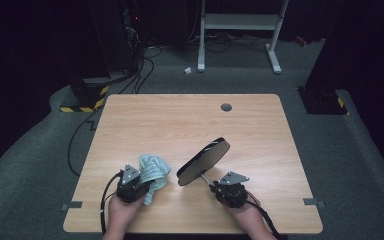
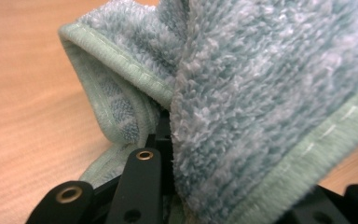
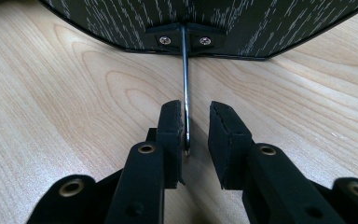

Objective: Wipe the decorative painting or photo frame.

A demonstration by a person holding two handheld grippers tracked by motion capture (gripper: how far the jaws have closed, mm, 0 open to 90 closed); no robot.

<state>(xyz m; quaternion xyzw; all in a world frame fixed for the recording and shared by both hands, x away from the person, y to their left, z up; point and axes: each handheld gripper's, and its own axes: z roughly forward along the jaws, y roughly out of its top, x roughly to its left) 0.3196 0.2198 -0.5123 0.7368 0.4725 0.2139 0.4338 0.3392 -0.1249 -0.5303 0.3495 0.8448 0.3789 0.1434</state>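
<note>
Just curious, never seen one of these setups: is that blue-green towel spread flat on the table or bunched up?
Bunched up. The towel sits in a crumpled heap by the left gripper, and the left gripper view shows its hemmed edges folded over the jaws.

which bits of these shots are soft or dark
High view: the floor around the table falls into darkness. Left gripper view: the towel is so close that its near pile blurs. Right gripper view: the black board is sharp, and the right claw looks slightly soft.

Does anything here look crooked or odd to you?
Yes: the black oval pan is tipped up on edge rather than lying flat. Its thin metal handle sits between the right gripper jaws, against one jaw with a gap to the other. The left gripper holds a crumpled towel.
</note>
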